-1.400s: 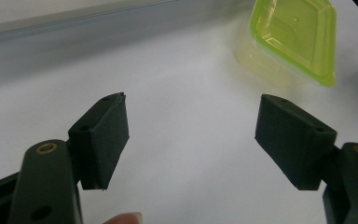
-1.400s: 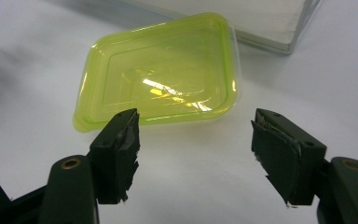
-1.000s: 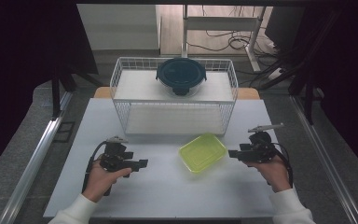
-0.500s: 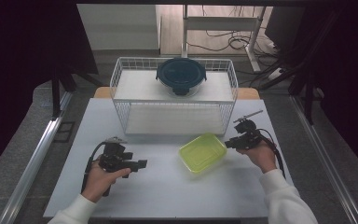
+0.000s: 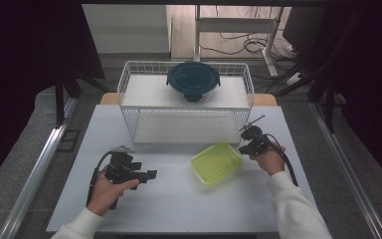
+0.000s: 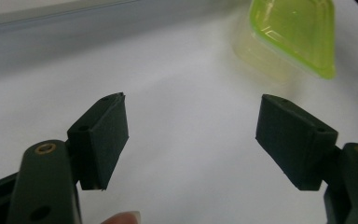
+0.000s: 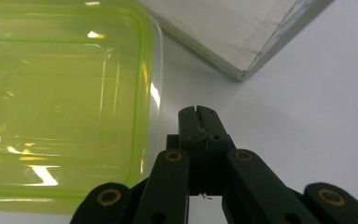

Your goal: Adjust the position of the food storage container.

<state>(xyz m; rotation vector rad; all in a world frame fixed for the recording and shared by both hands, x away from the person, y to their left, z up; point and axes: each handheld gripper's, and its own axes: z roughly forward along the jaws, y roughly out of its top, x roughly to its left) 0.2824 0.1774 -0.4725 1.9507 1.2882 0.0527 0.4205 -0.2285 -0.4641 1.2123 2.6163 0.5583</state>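
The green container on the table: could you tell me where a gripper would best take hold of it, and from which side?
Probably by the rim. The green container lies open side up and is far too wide to span, so one jaw goes inside the wall, one outside. The right gripper, jaws shut, sits just beside its right edge, so come from there after opening.

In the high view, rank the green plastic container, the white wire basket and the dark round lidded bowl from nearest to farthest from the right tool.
From the right tool:
1. Translucent green plastic container, on the table just beside it, toward the left tool.
2. White wire basket, just behind it on the table.
3. Dark blue round lidded bowl, at the basket's far side.
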